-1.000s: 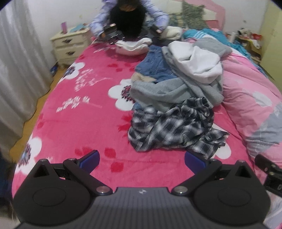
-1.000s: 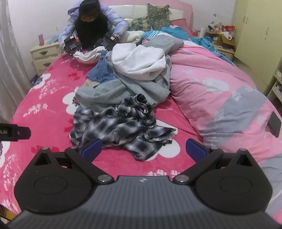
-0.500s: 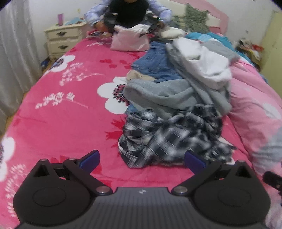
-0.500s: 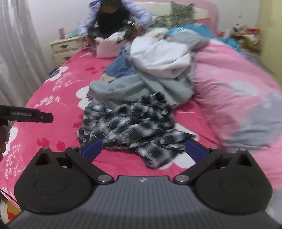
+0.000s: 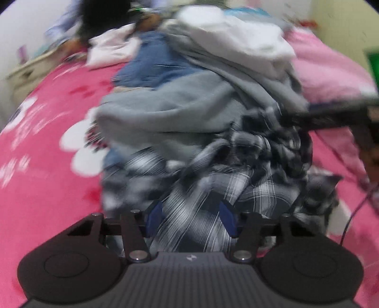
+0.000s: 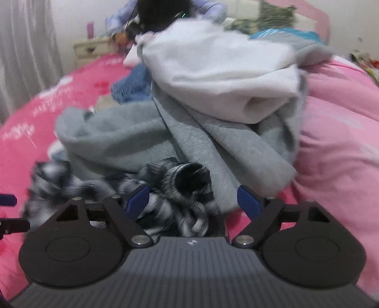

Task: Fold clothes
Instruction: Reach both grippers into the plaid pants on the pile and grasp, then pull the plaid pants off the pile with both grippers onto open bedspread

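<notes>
Both frames are motion-blurred. The plaid shirt (image 5: 213, 180) is lying crumpled on the pink floral bed (image 5: 47, 165), at the near end of the clothes pile. Behind it, the grey sweatshirt (image 5: 165, 111) is draping over the shirt's far edge, with a white garment (image 5: 236, 40) sitting on top and a blue garment (image 5: 154, 66) just beside it on the left.

Left gripper (image 5: 190, 219) is hovering low over the plaid fabric, fingers (image 5: 227, 220) spread with cloth showing between them; can't tell whether the pads are touching it. Nothing pinched.

Right gripper (image 6: 193, 201) is sitting at the shirt's right end, fingers (image 6: 247, 201) spread wide around a rolled dark opening of the plaid shirt (image 6: 191, 182), likely a cuff or collar. Contact unclear through the blur. The grey sweatshirt (image 6: 213, 142) is lying directly behind.

Another person (image 6: 161, 14) is working at the far end of the bed, near a nightstand (image 6: 94, 47).
</notes>
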`<state>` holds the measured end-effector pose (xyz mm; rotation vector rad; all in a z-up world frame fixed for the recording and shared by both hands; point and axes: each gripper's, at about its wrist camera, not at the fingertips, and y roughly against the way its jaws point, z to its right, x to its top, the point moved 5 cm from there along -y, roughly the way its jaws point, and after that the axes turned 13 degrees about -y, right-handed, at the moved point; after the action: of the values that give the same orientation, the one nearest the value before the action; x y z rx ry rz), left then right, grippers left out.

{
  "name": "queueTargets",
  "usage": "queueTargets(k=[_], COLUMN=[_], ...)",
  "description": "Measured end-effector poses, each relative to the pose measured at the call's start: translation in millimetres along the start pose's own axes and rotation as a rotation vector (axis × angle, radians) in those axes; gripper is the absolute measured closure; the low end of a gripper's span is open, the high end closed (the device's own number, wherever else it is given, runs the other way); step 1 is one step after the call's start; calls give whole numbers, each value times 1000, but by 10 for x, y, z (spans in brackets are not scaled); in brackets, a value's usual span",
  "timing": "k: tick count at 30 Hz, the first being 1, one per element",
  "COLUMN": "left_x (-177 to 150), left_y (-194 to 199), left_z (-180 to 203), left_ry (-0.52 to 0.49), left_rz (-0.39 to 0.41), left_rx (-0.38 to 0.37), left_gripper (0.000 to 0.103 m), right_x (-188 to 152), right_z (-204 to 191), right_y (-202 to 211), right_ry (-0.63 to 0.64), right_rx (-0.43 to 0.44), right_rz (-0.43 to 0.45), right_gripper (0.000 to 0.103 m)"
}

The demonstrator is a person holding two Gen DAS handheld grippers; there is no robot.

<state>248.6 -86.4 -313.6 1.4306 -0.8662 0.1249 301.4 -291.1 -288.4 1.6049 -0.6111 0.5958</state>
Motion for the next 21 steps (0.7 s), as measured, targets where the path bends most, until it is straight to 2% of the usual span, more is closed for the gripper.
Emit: queueTargets(k=[1, 2, 3, 4, 5, 6, 7, 10, 13, 17, 21], left_x=[26, 47, 49, 51, 49, 32, 15, -33, -88, -233, -524], left_y=[-113, -224, -326, -421, -479, -507, -500, -451, -286, 58, 485], left_z=[32, 60, 74, 87, 97, 98, 99, 101, 110, 166, 217], left_ry=[-25, -46, -54, -60, -58, -48, -41, -32, -15, 21, 35], left_rz=[-6, -14, -29, -44, -56, -63, -58, -46, -26, 12, 13], left_rx=[-1, -2, 2, 7, 14, 18, 13, -6, -47, -97, -156], left_gripper=[51, 55, 68, 79, 84, 93, 94, 98, 99, 99, 99], right_x=[-8, -17, -25, -34, -42, -43, -45, -112, -196, -407, -614], right_z=[-2, -4, -5, 5, 14, 22, 31, 69, 116, -34, -182], right_y=[-116, -232, -343, -370, -393, -336, -277, -35, 297, 836, 1385], right_ry=[17, 35, 51, 37, 24, 2, -19, -65, -145, -203, -260], right_rx=[-3, -5, -7, 1, 9, 17, 25, 34, 83, 224, 365], right_rz=[-25, -50, -74, -84, -93, -83, -73, -52, -31, -32, -34], right_gripper=[26, 36, 46, 62, 76, 84, 90, 92, 92, 92, 92])
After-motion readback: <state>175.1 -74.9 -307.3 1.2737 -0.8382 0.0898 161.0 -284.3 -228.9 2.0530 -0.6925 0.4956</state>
